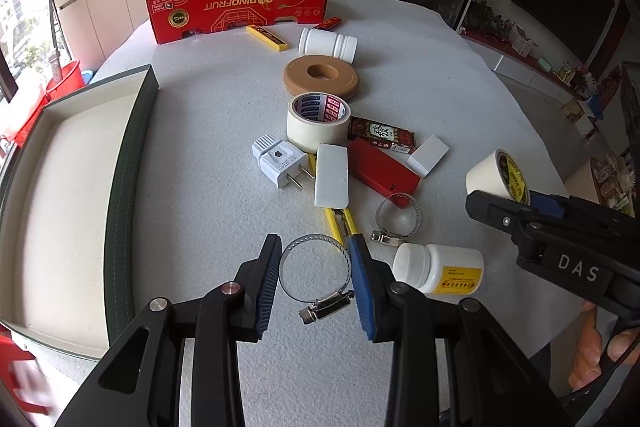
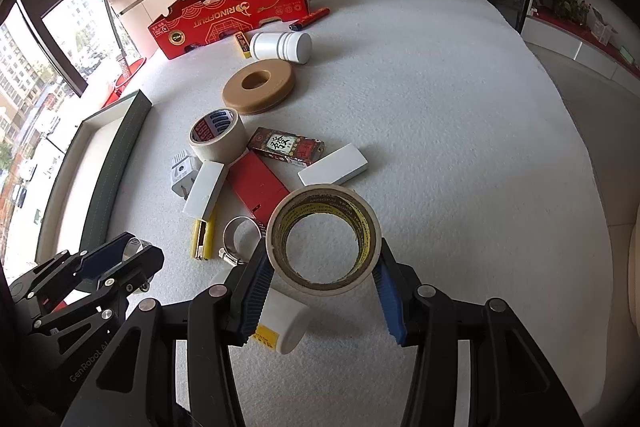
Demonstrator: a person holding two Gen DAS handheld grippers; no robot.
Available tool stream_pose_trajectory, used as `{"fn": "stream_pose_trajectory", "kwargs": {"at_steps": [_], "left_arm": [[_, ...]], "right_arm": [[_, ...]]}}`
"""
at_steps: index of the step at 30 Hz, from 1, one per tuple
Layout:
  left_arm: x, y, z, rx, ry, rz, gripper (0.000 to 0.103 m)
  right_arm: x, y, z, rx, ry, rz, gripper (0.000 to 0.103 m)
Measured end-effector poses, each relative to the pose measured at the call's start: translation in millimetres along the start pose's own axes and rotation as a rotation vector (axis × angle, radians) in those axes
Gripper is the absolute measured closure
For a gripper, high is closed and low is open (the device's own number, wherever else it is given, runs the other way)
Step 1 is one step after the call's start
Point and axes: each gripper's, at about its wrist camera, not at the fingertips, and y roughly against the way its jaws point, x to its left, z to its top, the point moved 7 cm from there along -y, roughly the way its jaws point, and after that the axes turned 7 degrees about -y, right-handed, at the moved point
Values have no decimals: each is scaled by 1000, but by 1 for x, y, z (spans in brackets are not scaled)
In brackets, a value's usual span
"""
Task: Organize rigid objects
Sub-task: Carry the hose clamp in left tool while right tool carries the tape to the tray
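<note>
The left gripper [image 1: 314, 279] stands wide open around a hose clamp [image 1: 314, 277] lying on the table [image 1: 420, 67] – pads beside it, contact unclear – while the right gripper [image 2: 322, 293] pinches a tape roll [image 2: 323, 239] raised above the white bottle [image 2: 282, 321], just right of that clamp.

Green-walled shallow tray [image 1: 132, 163]: left and near corners cut off by the left wrist picture's edge.
White pill bottle with yellow label [image 2: 286, 323]: mostly hidden behind the right tool's left finger [image 2: 256, 291] and the held beige tape roll [image 2: 324, 239].
Yellow utility knife [image 1: 340, 223]: upper part hidden under the white rectangular block [image 1: 331, 175].
Label print on that bottle: too small to read.
Red cardboard box [image 1: 240, 7]: contents barely visible, cannot tell what.
</note>
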Motion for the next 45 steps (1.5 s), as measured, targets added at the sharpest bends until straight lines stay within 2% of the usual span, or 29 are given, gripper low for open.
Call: {"fn": "stream_pose_trajectory", "kwargs": {"at_steps": [9, 17, 21, 27, 33, 42, 45], "left_arm": [[-5, 41, 27, -89, 10, -59, 65], [7, 92, 67, -205, 29, -79, 65], [34, 119, 80, -266, 59, -28, 65], [84, 146, 86, -305, 150, 14, 65], [136, 174, 87, -371, 214, 120, 65], [226, 176, 62, -359, 340, 308, 65], [247, 169, 49, -352, 375, 343, 65]], "right_arm": [[13, 22, 10, -34, 6, 27, 53], [46, 63, 42, -114, 56, 82, 53], [73, 77, 57, -141, 92, 129, 53], [120, 88, 71, -146, 158, 206, 53], [169, 93, 81, -145, 229, 282, 52], [242, 83, 84, -120, 340, 363, 52], [266, 74, 82, -99, 370, 406, 52]]}}
